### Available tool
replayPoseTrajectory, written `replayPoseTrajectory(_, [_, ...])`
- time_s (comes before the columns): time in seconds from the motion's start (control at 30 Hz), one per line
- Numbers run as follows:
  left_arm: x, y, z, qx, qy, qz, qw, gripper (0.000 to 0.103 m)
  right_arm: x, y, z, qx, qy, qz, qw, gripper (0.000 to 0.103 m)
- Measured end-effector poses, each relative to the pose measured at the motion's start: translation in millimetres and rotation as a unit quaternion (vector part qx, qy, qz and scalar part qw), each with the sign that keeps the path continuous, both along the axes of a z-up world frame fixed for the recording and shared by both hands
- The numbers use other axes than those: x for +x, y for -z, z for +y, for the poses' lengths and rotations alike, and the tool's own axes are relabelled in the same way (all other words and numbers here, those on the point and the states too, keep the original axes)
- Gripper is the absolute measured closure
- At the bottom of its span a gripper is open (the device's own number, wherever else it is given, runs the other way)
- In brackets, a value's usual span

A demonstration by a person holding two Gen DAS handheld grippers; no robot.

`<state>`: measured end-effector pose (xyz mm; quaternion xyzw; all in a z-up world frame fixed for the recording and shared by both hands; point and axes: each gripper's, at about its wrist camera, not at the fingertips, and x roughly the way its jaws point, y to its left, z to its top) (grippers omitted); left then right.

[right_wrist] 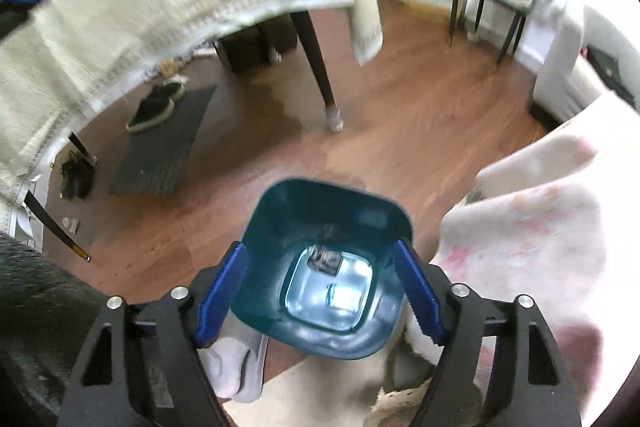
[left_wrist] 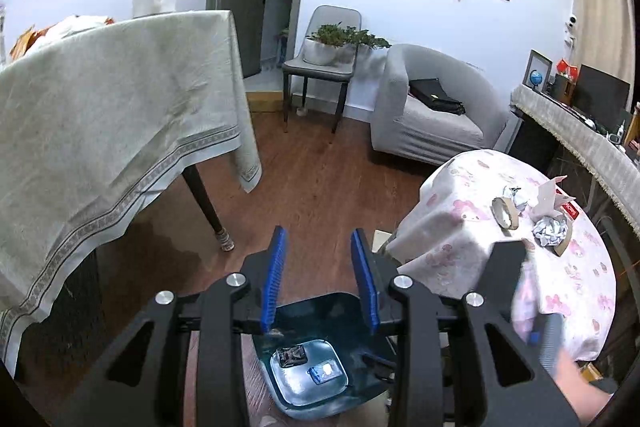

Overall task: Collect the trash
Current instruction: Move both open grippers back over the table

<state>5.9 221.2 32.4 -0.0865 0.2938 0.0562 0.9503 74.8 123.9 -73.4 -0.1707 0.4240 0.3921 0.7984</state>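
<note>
The left gripper (left_wrist: 320,275) hangs with its blue pads partly apart and nothing between them; only bare wood floor (left_wrist: 320,179) shows through the gap. The right gripper (right_wrist: 320,287) stands wider, its jaws spread to either side of the teal trash bin (right_wrist: 304,203) below, gripping nothing. From the right wrist view the bin sits dead centre between the pads, and inside on its pale bottom lie a dark crumpled scrap (right_wrist: 326,259) at about 12 o'clock and a small blue-and-white piece (right_wrist: 340,295) at about 5 o'clock. In the left wrist view the bin sits low, at 6 o'clock under the jaws.

Further out at 3 o'clock of the left gripper stands a small table with a pink-patterned cloth (left_wrist: 480,251). On it lie a crumpled foil ball (left_wrist: 551,231), a roll of tape (left_wrist: 505,213) and torn white paper (left_wrist: 550,195), all close together. At 9 o'clock a big table under a cream cloth (left_wrist: 120,115) overhangs.
</note>
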Motion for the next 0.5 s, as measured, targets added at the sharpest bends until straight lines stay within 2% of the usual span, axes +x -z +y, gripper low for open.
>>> replayPoseTrajectory(0.17, [11.0,-5.9,-19.3,0.001,0.013,-0.01,0.9999,0.06,-1.1,-37.6,-33.3,0.027,0.025,-0.043,0.998,0.035])
replayPoseTrajectory(0.3, [23.2,-7.5,-37.5,-0.013,0.028,-0.018,0.9994,0.057,5.3,-61.1,-73.7,0.051,0.066,-0.071,0.994,0.035])
replayPoseTrajectory(0.5, [50.2,1.5,-73.1,-0.024,0.061,-0.014,0.9978,0.055,22.6,-68.9,-130.7,0.057,0.125,-0.078,0.987,0.035])
